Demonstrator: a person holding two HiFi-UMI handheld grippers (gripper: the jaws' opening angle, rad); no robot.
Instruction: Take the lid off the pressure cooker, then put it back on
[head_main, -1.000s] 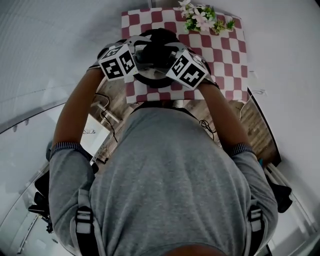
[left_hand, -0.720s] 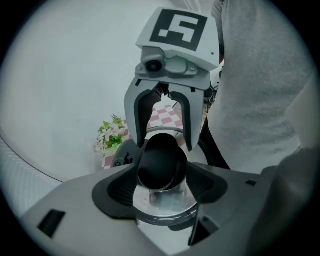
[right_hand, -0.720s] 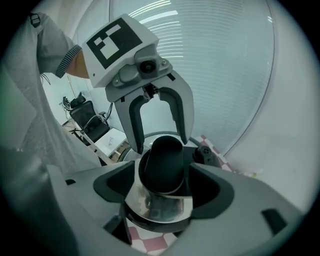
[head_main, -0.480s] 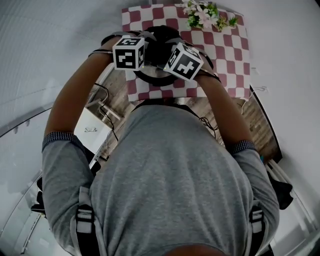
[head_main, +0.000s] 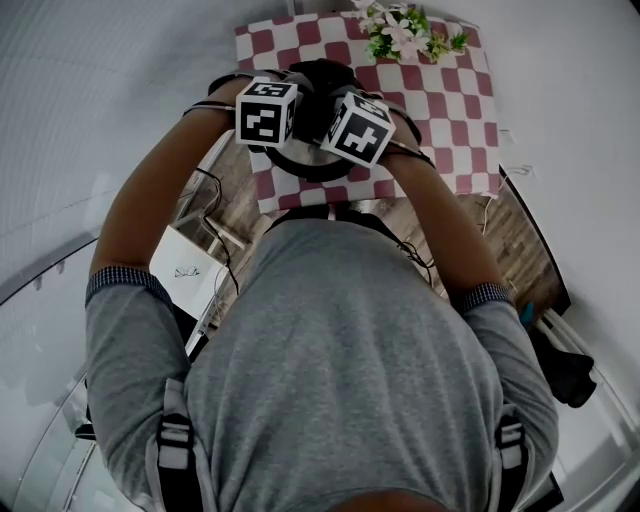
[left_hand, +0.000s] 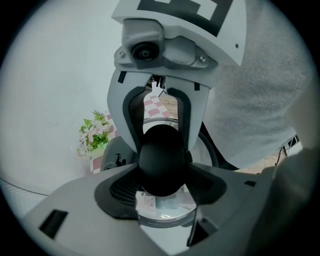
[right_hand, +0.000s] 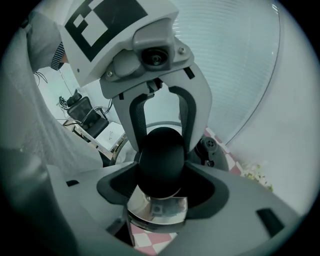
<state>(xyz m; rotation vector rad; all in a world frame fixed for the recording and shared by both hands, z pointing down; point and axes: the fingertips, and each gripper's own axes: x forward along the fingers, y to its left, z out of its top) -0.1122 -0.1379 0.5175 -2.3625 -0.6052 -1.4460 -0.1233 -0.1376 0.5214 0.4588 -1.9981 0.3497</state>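
From the head view I lose most of the pressure cooker (head_main: 300, 170) under the left gripper (head_main: 300, 95) and right gripper (head_main: 338, 98), and the top edge clips the flowers (head_main: 400, 35). In the left gripper view the knob (left_hand: 162, 160) blocks the lid (left_hand: 167, 214) centre, and the label (left_hand: 146, 202) is too small to read.

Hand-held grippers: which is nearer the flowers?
The right hand-held gripper, whose jaws have just been closing round the knob; the left hand-held gripper sits farther from the flowers.

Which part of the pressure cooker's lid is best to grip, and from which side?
Grip the round black knob at the middle of the lid, coming steeply from above with one jaw on each side. It stands up from the shiny metal surface, and its rounded sides give two jaws opposite faces to press. The smooth metal around it offers nothing to hold.
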